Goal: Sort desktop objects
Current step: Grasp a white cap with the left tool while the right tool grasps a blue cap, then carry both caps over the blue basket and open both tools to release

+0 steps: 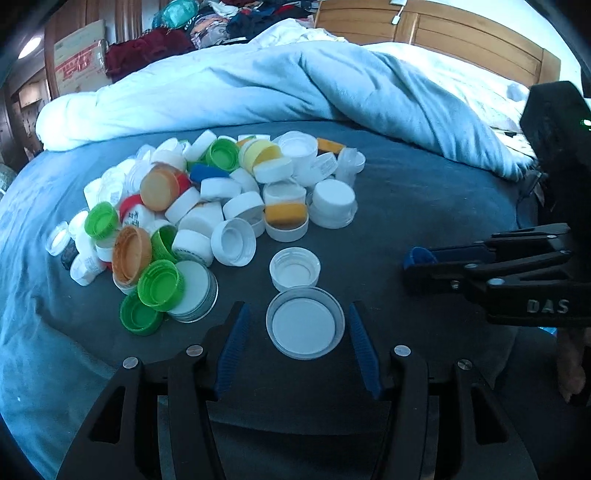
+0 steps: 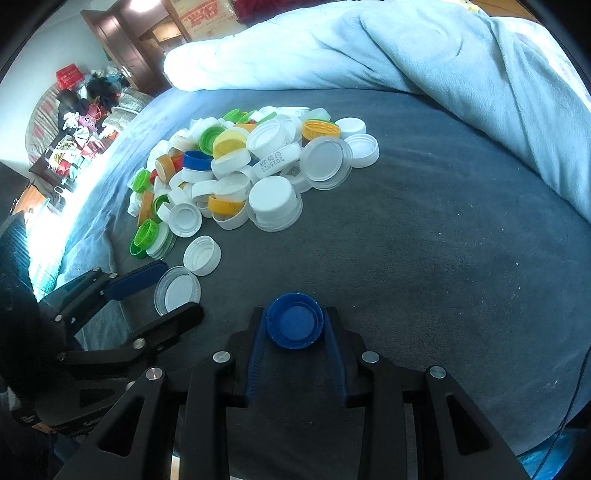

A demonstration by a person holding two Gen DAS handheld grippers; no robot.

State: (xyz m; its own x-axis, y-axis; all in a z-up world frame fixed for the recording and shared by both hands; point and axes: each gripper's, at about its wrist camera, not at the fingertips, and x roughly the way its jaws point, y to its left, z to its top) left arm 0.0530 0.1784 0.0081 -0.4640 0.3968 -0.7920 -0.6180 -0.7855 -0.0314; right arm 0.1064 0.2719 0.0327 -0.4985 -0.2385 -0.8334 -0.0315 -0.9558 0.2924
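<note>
The left gripper (image 1: 299, 325) is low over the grey sheet (image 1: 424, 206), and its jaws stand spread around a clear lid (image 1: 305, 323) that lies open side up with a white disc inside; a thin gap shows on each side between the lid's rim and the blue pads (image 1: 234, 343), so the lid is between the jaws but not pinched; in the right wrist view the same gripper (image 2: 173, 291) comes in from the left with the clear lid (image 2: 177, 290) between its fingers. Just beyond this lid lies a white cap (image 1: 294, 268), open side up, almost touching it; beyond that is the pile of caps (image 1: 207, 206), white, green, orange, yellow, blue and red ones heaped together on the sheet, some on their sides and some turned over. The right gripper (image 2: 295, 325) has its jaws pressed on a blue cap (image 2: 294, 320), open side up, one pad against each side of its rim; in the left wrist view this gripper (image 1: 417, 264) reaches in from the right with the blue cap (image 1: 419, 256) at its tip, well apart from the pile. A pale blue blanket (image 1: 295, 85) lies bunched along the far edge of the sheet; behind it are a wooden headboard (image 1: 461, 33) and a cardboard box (image 1: 79, 55).
</note>
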